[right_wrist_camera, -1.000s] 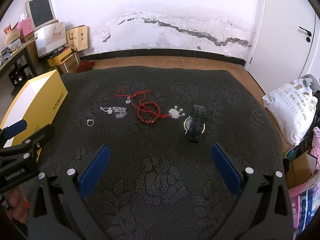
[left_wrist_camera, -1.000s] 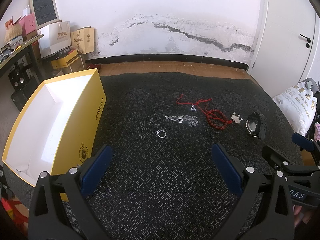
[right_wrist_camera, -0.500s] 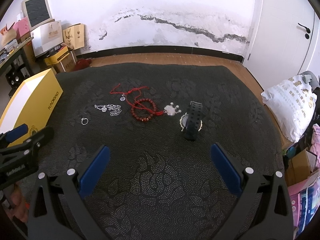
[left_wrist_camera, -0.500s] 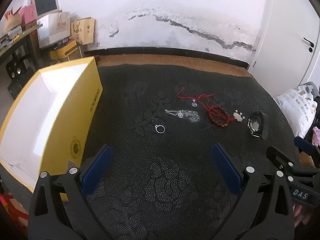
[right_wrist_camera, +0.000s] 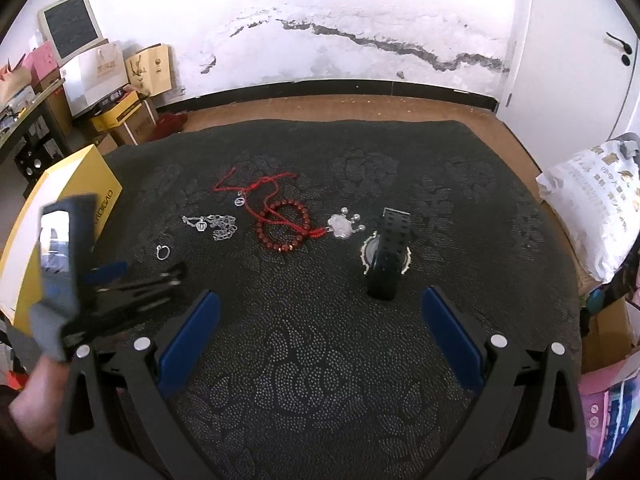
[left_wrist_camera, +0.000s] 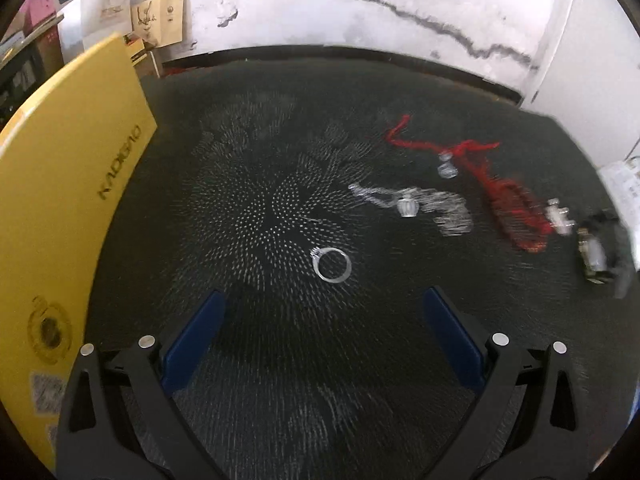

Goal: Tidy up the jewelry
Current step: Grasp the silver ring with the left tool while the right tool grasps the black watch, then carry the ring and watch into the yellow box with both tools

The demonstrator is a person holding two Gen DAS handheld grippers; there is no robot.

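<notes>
Jewelry lies on a black patterned mat: a silver ring, a silver chain, a red cord necklace, a red bead bracelet with a silver pendant, and a black watch. A yellow box stands at the left. My left gripper is open, low over the mat just short of the ring; it also shows in the right wrist view. My right gripper is open and empty, short of the watch.
Cardboard boxes and paper bags stand against the cracked white wall at the back left. A white sack lies off the mat's right edge, by a white door. Wooden floor shows behind the mat.
My left gripper has moved forward and down toward the ring, which now looks larger and nearer; its view is blurred. The right gripper has pulled back slightly. Both stay open.
</notes>
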